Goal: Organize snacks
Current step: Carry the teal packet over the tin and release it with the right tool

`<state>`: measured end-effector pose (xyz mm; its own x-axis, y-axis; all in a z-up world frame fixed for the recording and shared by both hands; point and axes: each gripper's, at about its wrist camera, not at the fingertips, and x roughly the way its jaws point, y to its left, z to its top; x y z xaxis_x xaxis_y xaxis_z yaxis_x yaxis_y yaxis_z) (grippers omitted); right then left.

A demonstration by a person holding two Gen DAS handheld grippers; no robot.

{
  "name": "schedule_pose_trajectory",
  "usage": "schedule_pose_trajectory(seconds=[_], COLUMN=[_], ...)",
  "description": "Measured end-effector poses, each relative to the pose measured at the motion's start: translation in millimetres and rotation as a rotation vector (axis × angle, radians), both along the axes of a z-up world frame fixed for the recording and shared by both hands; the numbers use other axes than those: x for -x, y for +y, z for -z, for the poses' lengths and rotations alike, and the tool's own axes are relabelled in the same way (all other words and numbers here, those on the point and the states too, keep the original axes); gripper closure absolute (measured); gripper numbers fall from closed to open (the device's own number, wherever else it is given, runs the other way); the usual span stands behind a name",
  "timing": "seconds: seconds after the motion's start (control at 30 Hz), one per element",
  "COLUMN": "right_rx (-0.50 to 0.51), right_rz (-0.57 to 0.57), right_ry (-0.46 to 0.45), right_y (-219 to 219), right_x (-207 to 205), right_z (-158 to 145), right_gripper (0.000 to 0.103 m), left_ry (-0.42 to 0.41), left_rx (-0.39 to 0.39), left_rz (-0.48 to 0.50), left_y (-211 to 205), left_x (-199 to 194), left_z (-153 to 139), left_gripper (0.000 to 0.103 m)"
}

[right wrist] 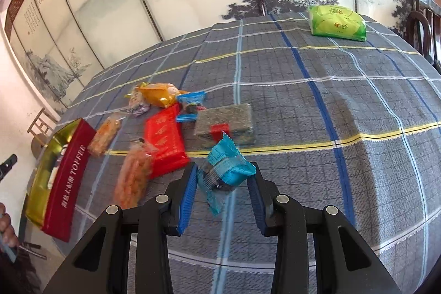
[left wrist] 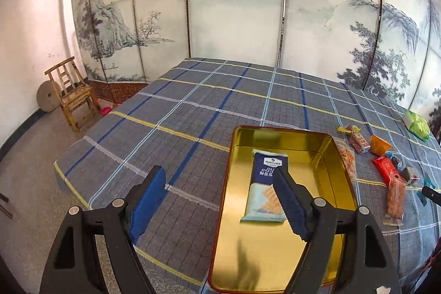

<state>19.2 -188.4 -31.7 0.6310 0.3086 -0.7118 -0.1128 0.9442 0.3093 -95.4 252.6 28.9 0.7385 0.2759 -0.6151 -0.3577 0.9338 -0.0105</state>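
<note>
Item 1: blue snack packet (right wrist: 224,172), pinched in my right gripper (right wrist: 223,185), pads narrow on it, lifted off the plaid tablecloth (right wrist: 317,90). Long axis runs approx 1-to-7 o'clock, crimped end up.

Item 2: biscuit pack (left wrist: 266,188) flat in gold tin (left wrist: 325,156), long axis approx 12-to-6, dark-blue end at 12. My left gripper (left wrist: 220,185) above it, jaws wide, nothing held.

Item 3: loose snacks, incl. red packet (right wrist: 165,139), at 10 o'clock from right gripper.
</note>
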Motion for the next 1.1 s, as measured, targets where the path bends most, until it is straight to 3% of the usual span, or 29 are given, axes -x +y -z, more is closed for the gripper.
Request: schedule_pose_trajectory(seconds=[0.23, 0.43, 0.6, 0.77, 1.03, 1.1], right_rx=[-0.051, -0.064, -0.022, -0.030, -0.027, -0.049], right_rz=[-0.190, -0.379, -0.498, -0.546, -0.555, -0.539], right_ry=[-0.068, -0.067, -0.045, 0.029, 0.092, 0.091], right_y=[77.9, 165.8, 230.0, 268.5, 298.2, 296.1], right_x=[9.5, 9.9, 2.1, -15.4, -40.1, -45.1], right_z=[-49.8, -66.8, -59.4, -37.9, -18.0, -19.8], right_gripper=[0.065, 0.065, 0.065, 0.065, 0.063, 0.057], left_ry=[0.004, 0.005, -0.002, -0.005, 0.044, 0.051], left_rx=[0.000, -0.041, -0.083, -0.085, -0.063, -0.061], left_rz=[-0.003, 0.049, 0.082, 0.092, 0.112, 0.118], left_y=[1.0, -8.3, -13.0, -10.2, -12.7, -13.6], left_x=[16.4, 22.9, 31.3, 34.6, 24.3, 24.0], left_z=[4.7, 6.9, 8.8, 11.4, 26.9, 30.1], left_gripper=[0.027, 0.026, 0.024, 0.022, 0.022, 0.022])
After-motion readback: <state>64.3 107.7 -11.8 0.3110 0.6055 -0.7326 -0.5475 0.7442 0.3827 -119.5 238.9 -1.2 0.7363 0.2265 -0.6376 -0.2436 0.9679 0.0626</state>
